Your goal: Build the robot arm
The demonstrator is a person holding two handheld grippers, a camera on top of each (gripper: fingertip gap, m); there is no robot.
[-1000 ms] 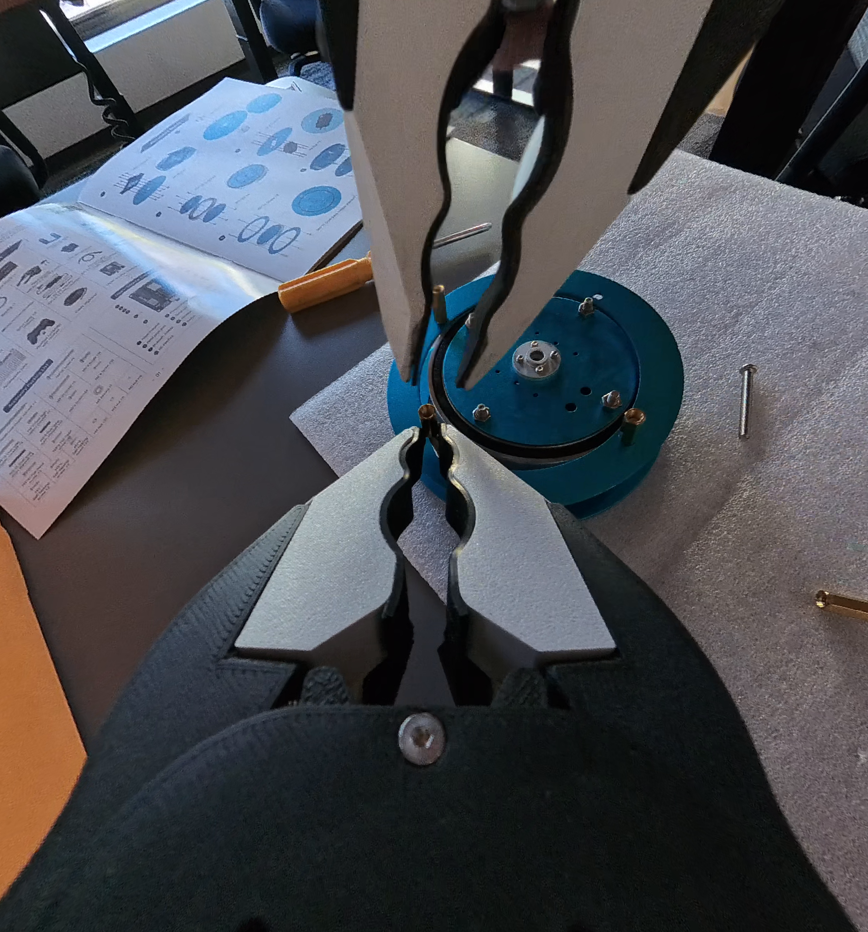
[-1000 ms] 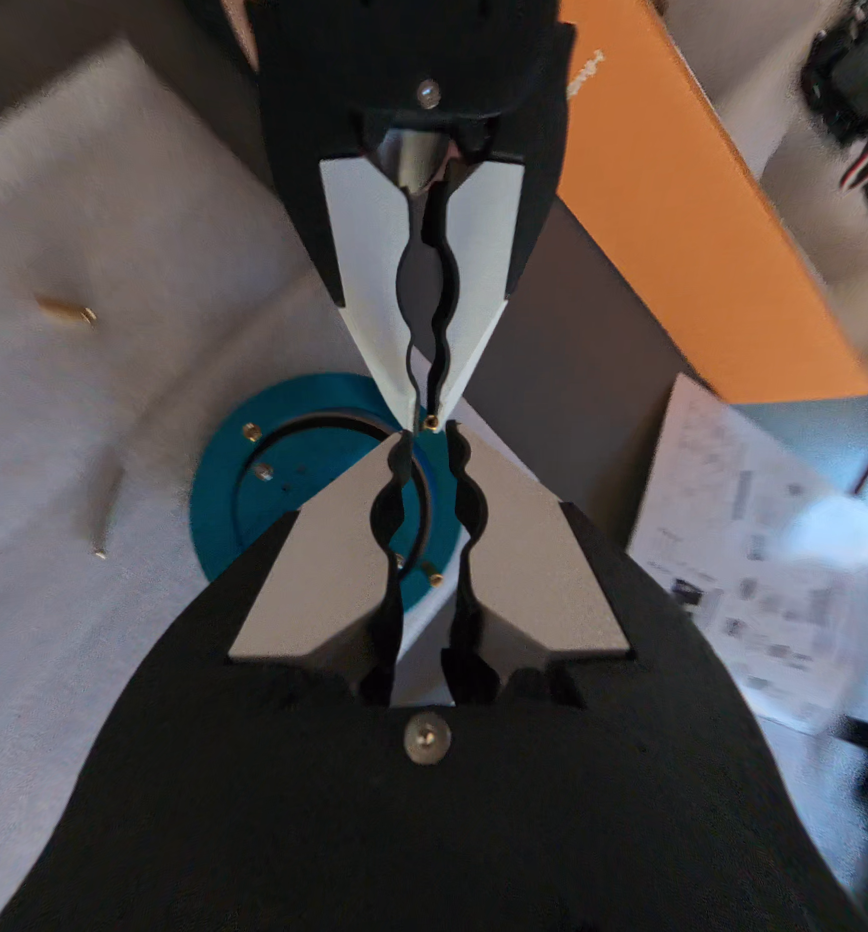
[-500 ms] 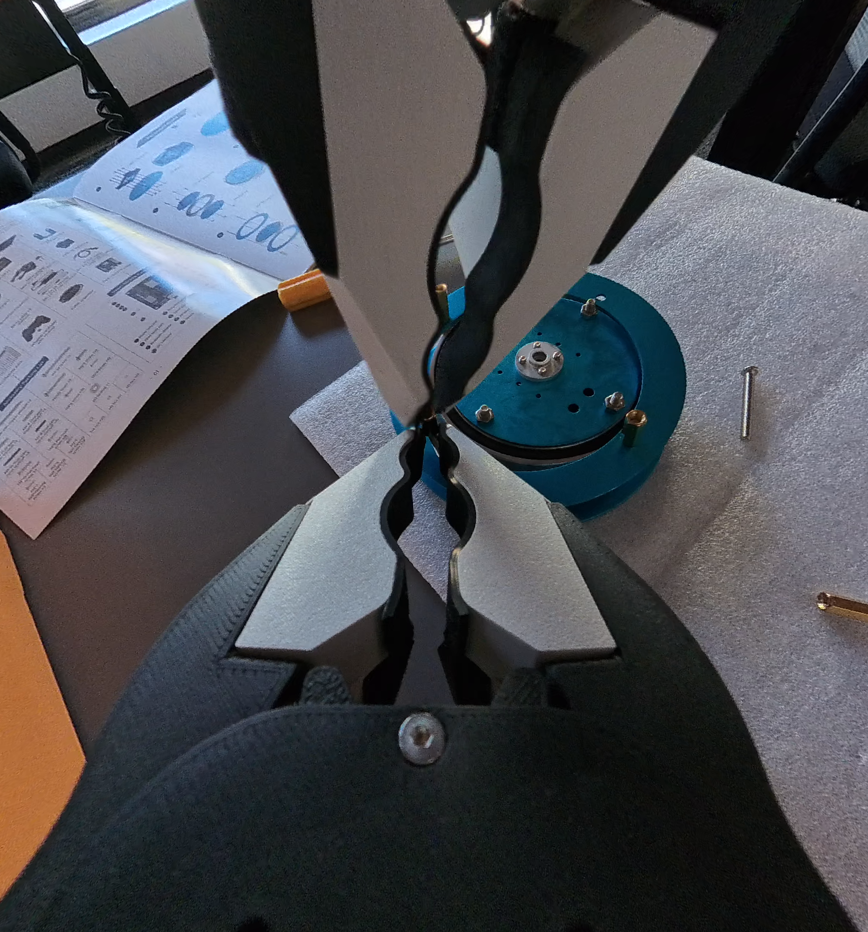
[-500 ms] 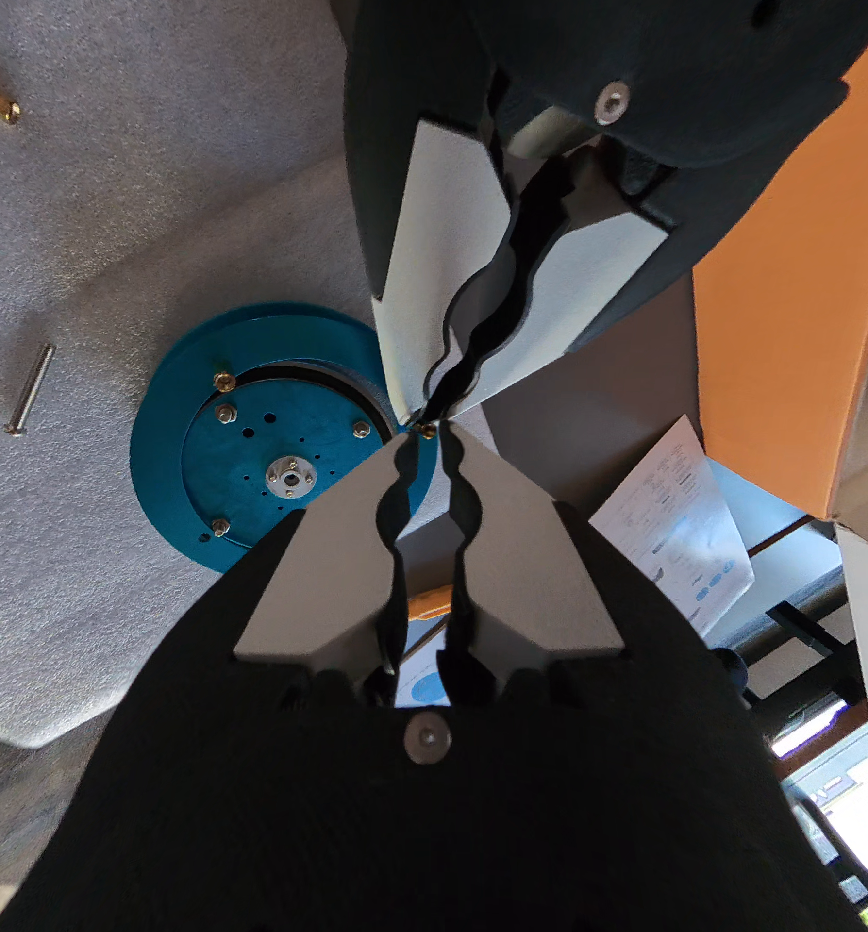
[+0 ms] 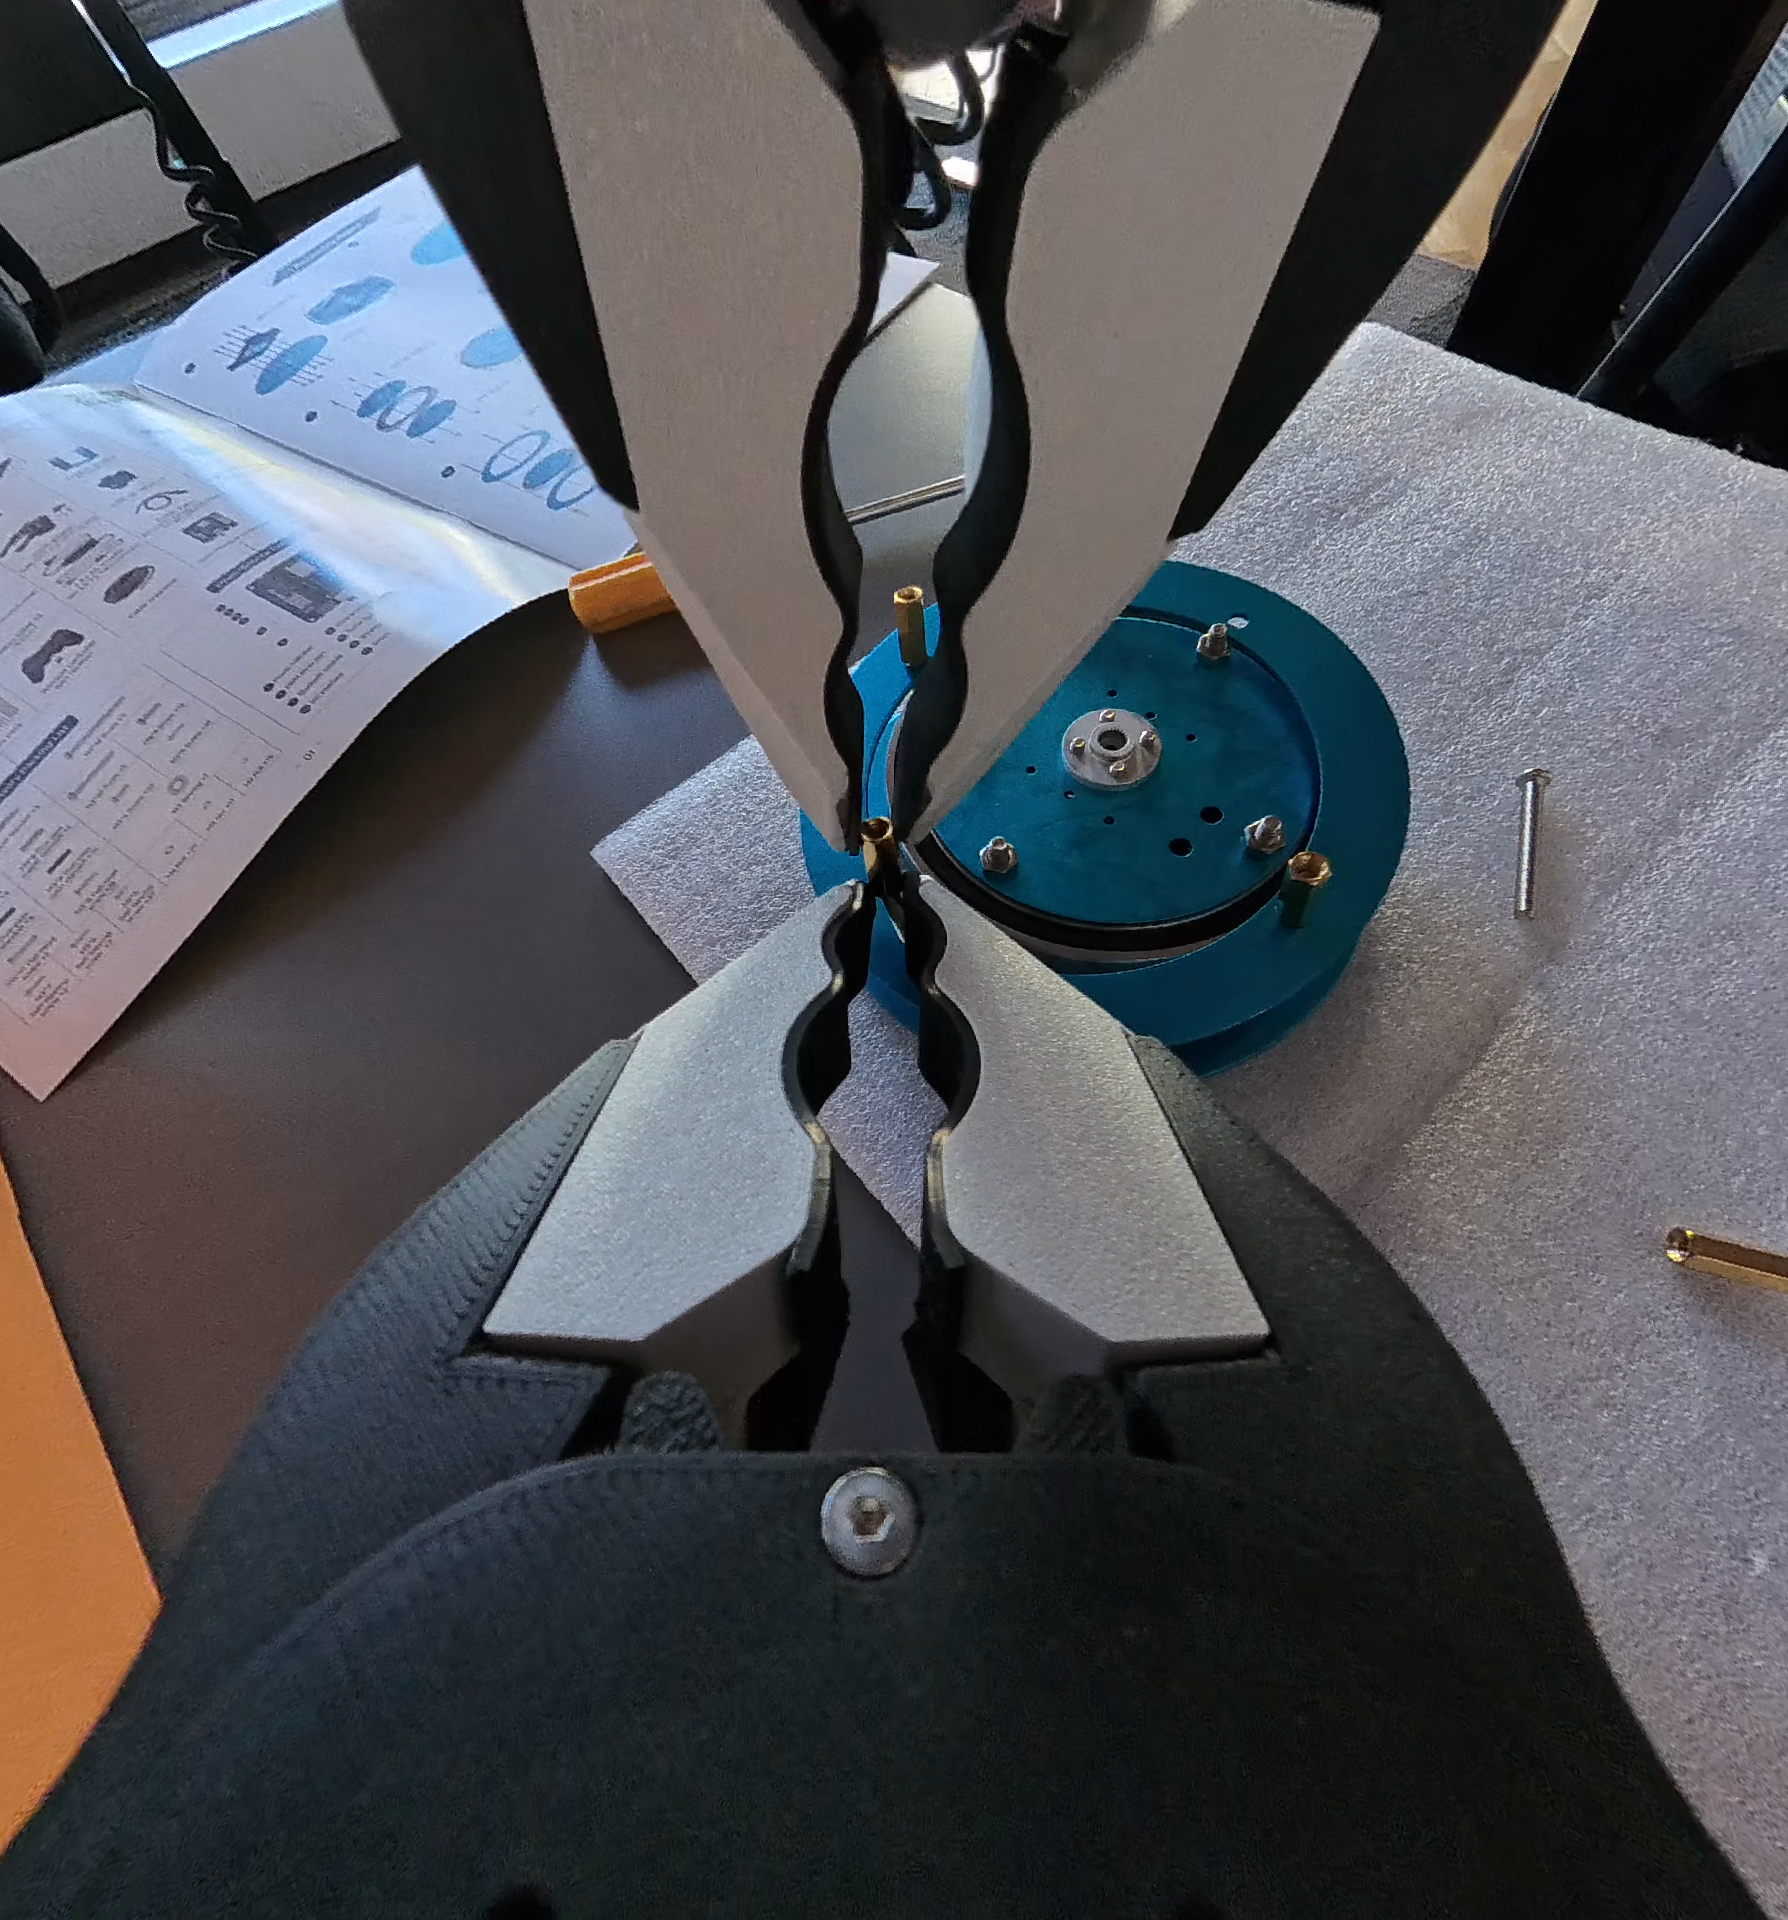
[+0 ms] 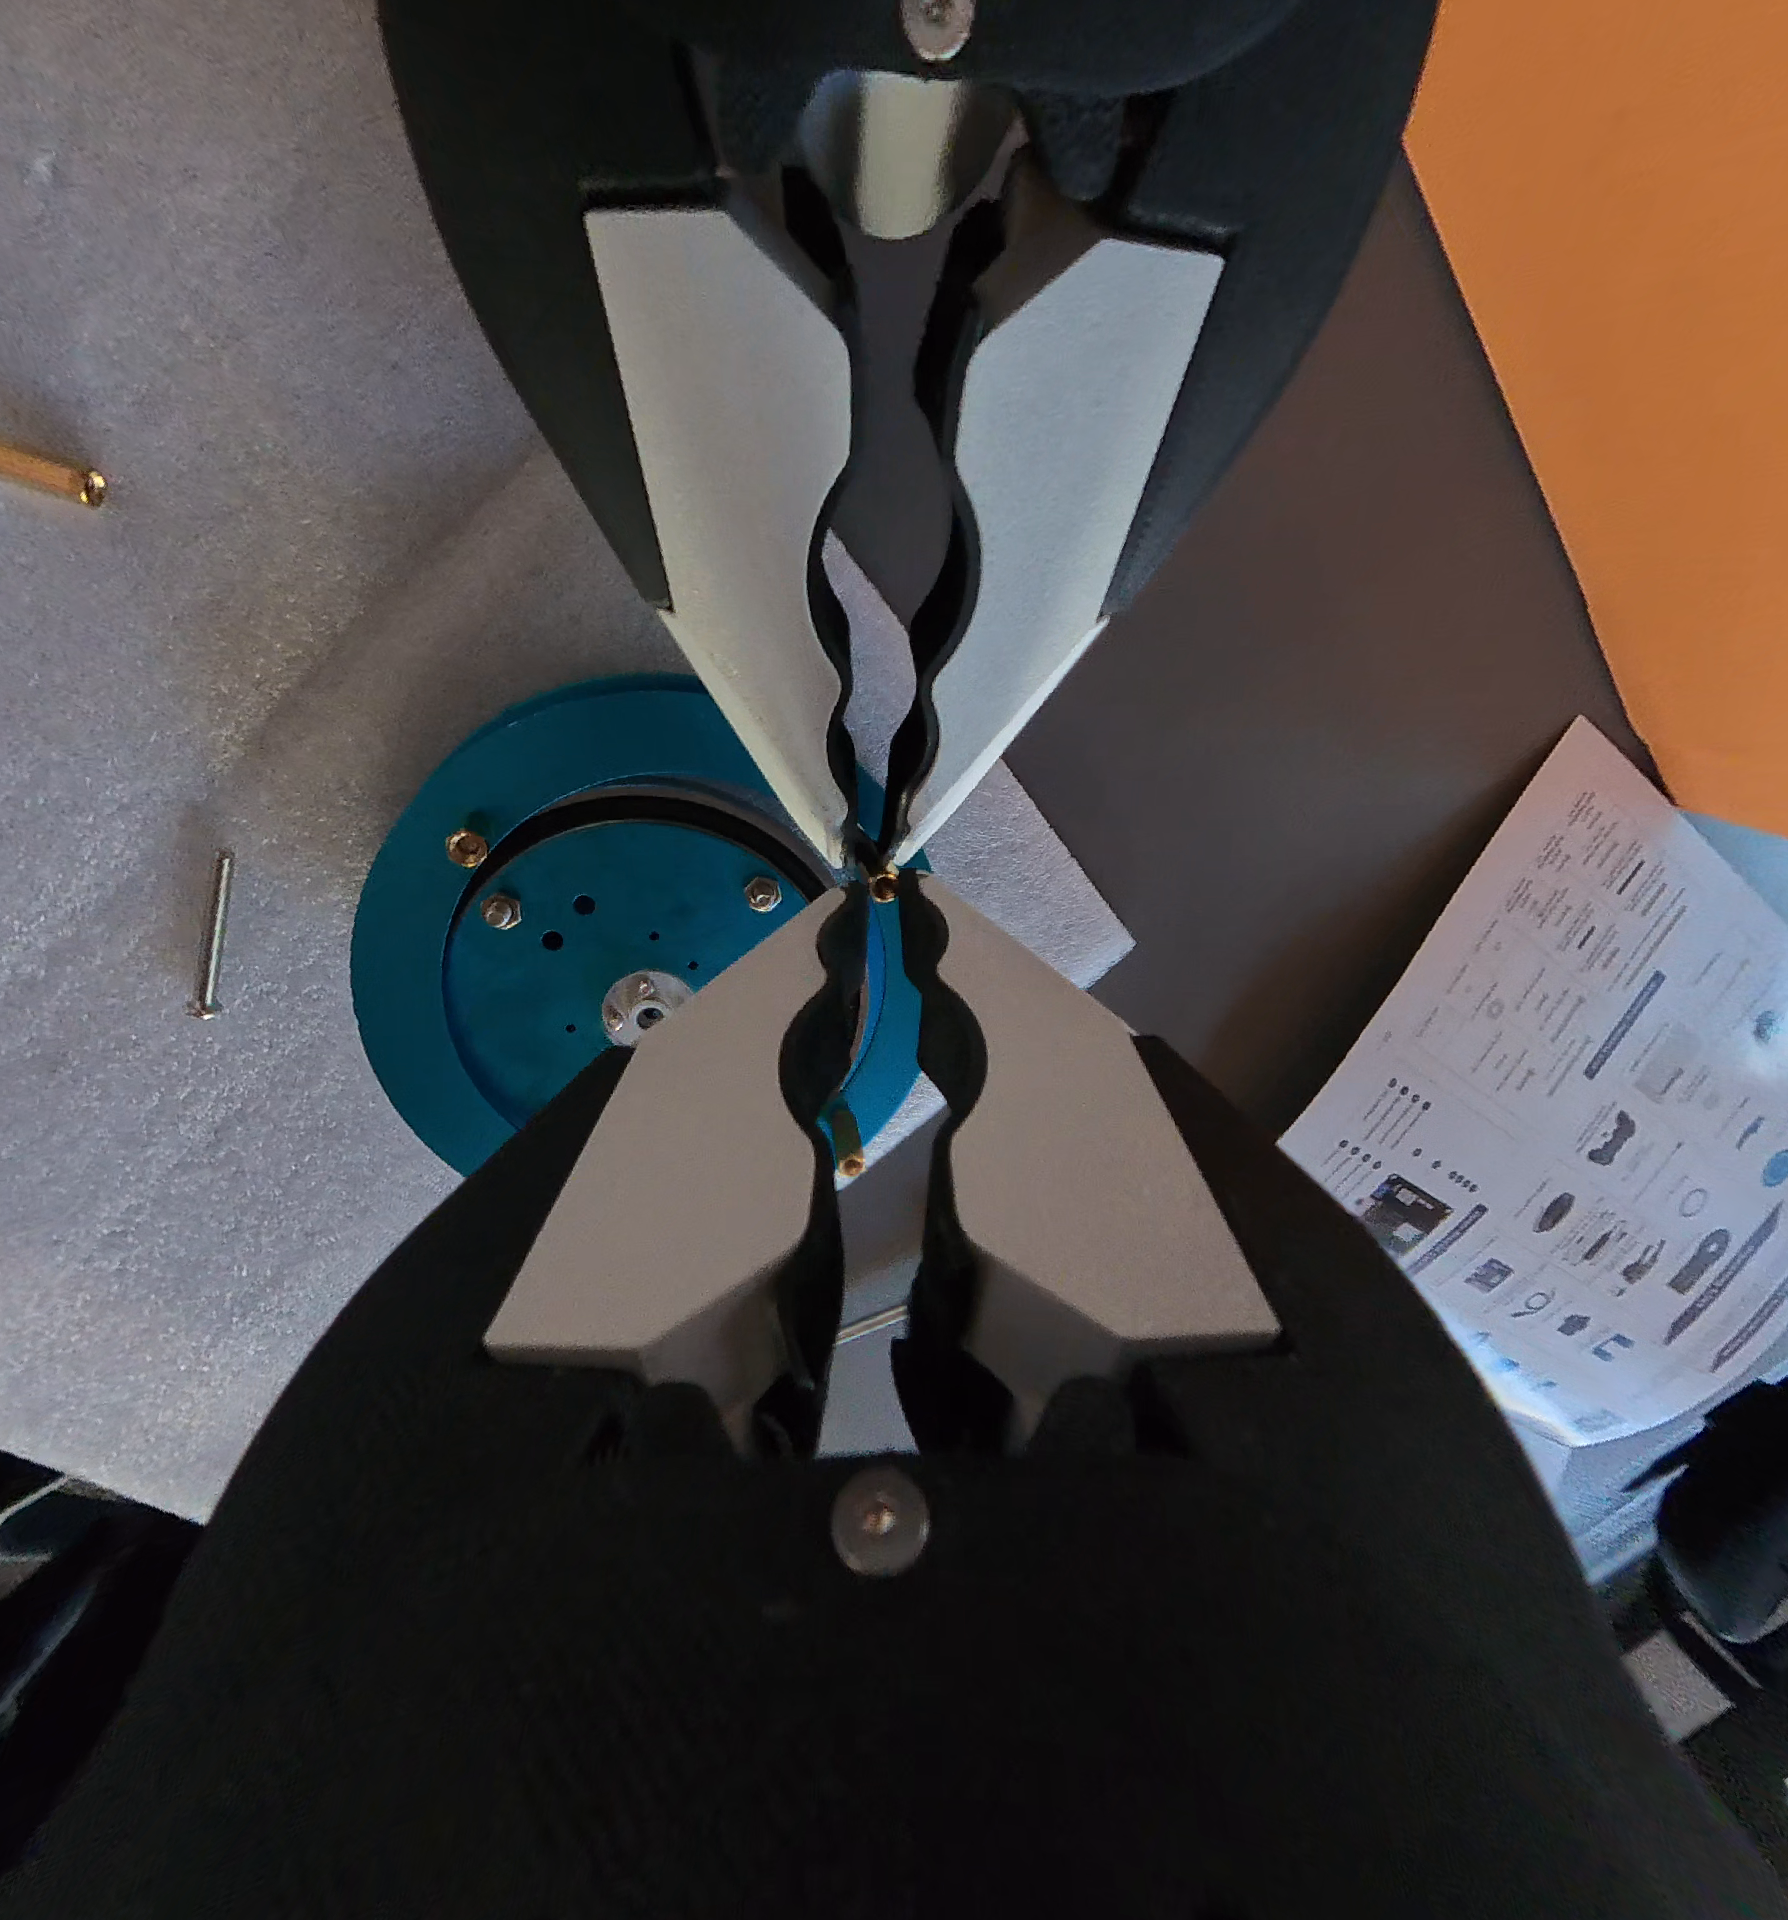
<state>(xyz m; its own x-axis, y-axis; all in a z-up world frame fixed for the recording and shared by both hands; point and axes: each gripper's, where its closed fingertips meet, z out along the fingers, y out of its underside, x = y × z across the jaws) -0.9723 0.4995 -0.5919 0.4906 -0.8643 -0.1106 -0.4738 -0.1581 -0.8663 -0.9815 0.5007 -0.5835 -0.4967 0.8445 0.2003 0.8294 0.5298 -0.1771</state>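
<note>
My left claw [image 5: 882,891] is closed to a narrow gap at its tips on the lower end of a small brass standoff [image 5: 877,844], which stands upright with its long axis vertical on the near-left rim of the blue disc assembly [image 5: 1160,831]. My right claw [image 6: 874,904] comes in from the far side of the disc, tips meeting the left claw's nearly head-on; its tips sit narrowly on either side of the standoff's top, and I cannot tell whether they actually clamp it. In the right wrist view I look almost straight down the standoff's open end [image 6: 884,885].

Two more brass standoffs stand upright on the disc's rim, one at its far-left edge [image 5: 909,623] and one at its near-right edge [image 5: 1305,885]. The disc lies flat on a white foam sheet [image 5: 1596,1039] over the dark surface [image 5: 350,1039]. To the right of the disc a steel screw [image 5: 1526,844] lies on the foam, its long axis running away from me. Further right and nearer, a loose brass standoff [image 5: 1736,1259] lies on its side, pointing left to right. Left of the disc lie an open printed booklet [image 5: 142,644] and an orange handle [image 5: 615,592].
</note>
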